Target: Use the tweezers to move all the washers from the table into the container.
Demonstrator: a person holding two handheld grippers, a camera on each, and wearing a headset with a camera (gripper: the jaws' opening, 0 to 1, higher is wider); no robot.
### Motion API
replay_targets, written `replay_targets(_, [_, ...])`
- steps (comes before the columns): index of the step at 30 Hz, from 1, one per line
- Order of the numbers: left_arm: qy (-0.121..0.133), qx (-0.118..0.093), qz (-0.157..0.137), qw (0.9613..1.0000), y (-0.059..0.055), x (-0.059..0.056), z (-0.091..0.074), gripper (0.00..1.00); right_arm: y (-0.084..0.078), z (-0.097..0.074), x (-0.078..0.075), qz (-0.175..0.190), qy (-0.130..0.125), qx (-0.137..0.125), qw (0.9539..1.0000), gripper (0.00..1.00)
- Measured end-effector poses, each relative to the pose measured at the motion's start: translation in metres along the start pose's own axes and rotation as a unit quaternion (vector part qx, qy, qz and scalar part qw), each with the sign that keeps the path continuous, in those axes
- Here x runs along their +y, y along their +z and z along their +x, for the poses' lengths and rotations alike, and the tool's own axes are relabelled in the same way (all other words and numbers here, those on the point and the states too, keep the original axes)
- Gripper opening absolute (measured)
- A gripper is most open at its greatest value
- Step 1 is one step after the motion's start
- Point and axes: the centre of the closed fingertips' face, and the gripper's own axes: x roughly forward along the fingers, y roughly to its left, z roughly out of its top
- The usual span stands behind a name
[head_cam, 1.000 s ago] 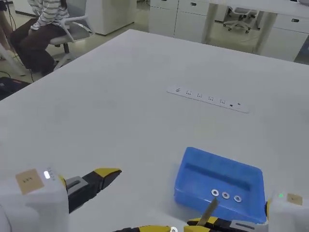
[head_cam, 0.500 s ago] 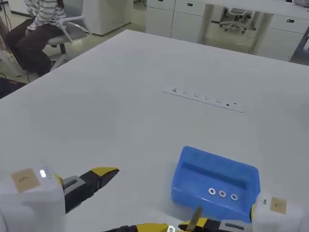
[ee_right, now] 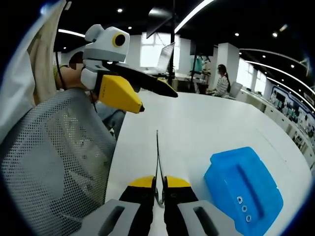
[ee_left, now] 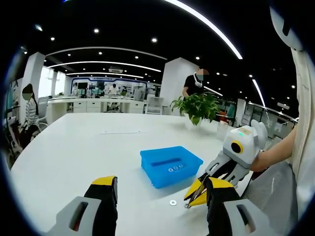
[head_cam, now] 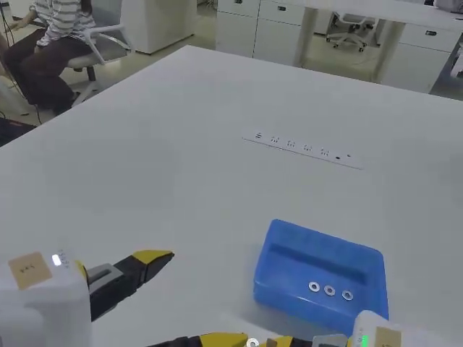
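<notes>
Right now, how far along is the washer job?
Done: three washers lie in the blue container. In hand: the right gripper is shut on the tweezers, with nothing visibly pinched at the tips; the left gripper is open and empty. Left: at least one washer lies on the table, beside the tweezers' tips.

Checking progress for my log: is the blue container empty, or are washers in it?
Not empty: three washers lie in a row inside the blue container; a fourth washer lies outside it.
</notes>
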Motion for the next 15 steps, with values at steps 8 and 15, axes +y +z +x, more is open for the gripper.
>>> replay_targets(8, [0.002,-0.001,-0.002,1.0,0.0,0.001,-0.001,0.74,-0.002,-0.002,-0.005,0.056,0.003,-0.006,0.9984,0.03])
replay_targets(15, [0.0,0.001,-0.003,1.0,0.0,0.0,0.0,0.74,-0.003,-0.005,-0.012,0.105,0.007,-0.018,0.9943,0.03])
